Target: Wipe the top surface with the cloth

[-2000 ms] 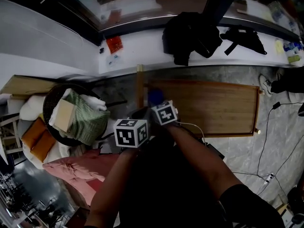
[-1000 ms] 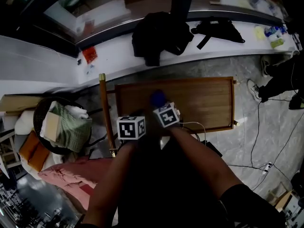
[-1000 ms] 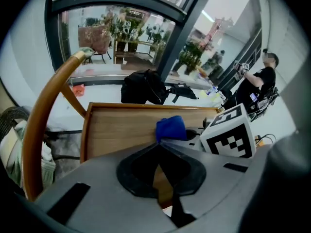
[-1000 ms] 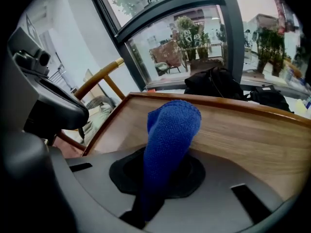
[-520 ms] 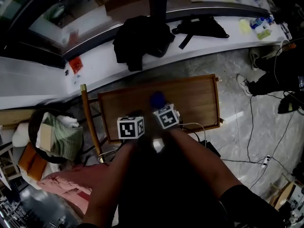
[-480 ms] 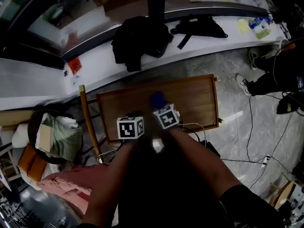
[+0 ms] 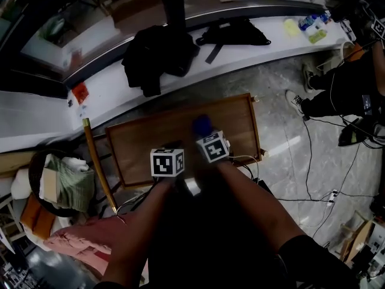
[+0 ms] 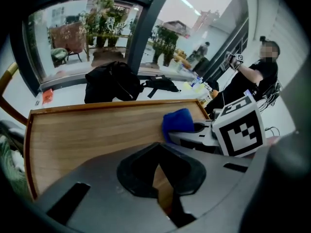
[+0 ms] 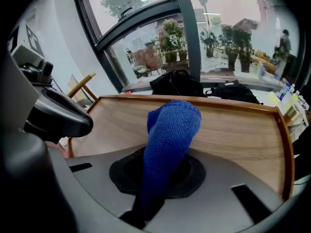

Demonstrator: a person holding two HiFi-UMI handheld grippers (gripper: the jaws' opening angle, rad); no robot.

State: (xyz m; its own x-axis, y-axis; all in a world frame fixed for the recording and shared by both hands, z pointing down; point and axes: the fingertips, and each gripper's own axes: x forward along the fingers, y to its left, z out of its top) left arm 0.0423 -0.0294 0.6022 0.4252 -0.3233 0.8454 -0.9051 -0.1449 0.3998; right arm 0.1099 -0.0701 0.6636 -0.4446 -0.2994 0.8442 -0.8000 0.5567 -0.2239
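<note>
A blue cloth (image 9: 171, 128) is pinched in my right gripper (image 9: 156, 181), which is shut on it; the cloth sticks out in a bunch past the jaws. It hangs over the wooden table top (image 9: 238, 125), right of the middle and near the front edge in the head view. There the cloth (image 7: 202, 125) shows just ahead of the right gripper (image 7: 205, 135). My left gripper (image 7: 174, 146) is beside it on the left, above the table top (image 7: 144, 143). In the left gripper view the left gripper (image 8: 160, 178) is shut and holds nothing.
A white ledge behind the table carries a black jacket (image 7: 157, 50), a black bag (image 7: 231, 32) and bottles (image 7: 310, 26). A wooden rod (image 7: 97, 164) and a basket of cloths (image 7: 60, 182) stand left of the table. A person (image 7: 355, 83) and floor cables (image 7: 319, 179) are at the right.
Both grippers have travelled from the table's left end to right of its middle, with the cloth still held. In the head view the table and ledge have slid leftward.
</note>
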